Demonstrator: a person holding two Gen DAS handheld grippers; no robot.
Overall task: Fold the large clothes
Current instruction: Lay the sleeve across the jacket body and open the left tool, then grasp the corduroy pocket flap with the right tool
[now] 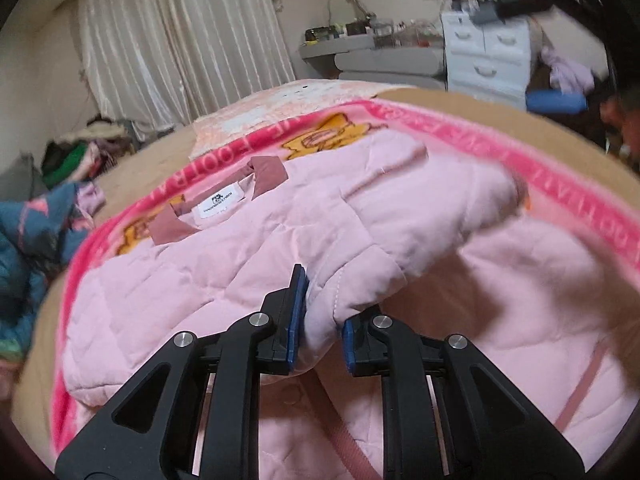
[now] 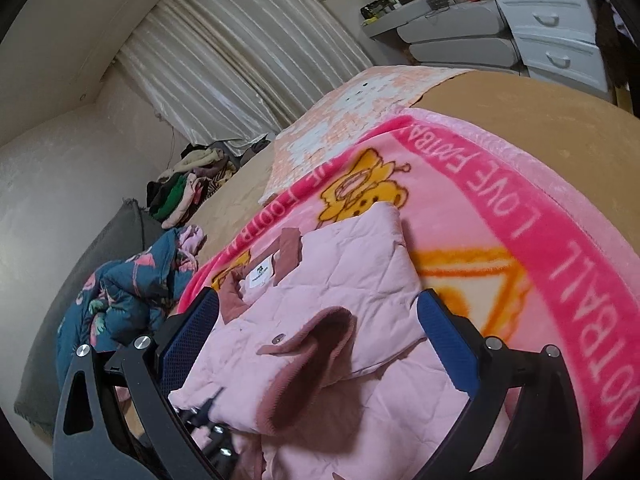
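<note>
A pale pink quilted jacket (image 1: 240, 248) lies on a bright pink cartoon blanket (image 1: 560, 168) spread over the bed. Its white neck label (image 1: 222, 205) and dark pink collar face up. My left gripper (image 1: 322, 320) is shut on a fold of the jacket, and the pinched fabric rises in a lifted flap toward the right. In the right wrist view the jacket (image 2: 352, 264) lies partly folded, with a sleeve cuff (image 2: 320, 344) of dark pink ribbing on top. My right gripper (image 2: 318, 300) hovers over it, open wide, its blue pads (image 2: 448, 344) standing apart on either side of the sleeve.
A blue floral garment (image 2: 128, 292) lies crumpled at the blanket's left edge, beside a grey pillow (image 2: 80, 280). A pile of clothes (image 2: 188, 184) sits by the curtains. White drawers (image 1: 488, 52) and a cluttered shelf stand beyond the bed. Tan sheet (image 2: 540, 120) shows around the blanket (image 2: 520, 208).
</note>
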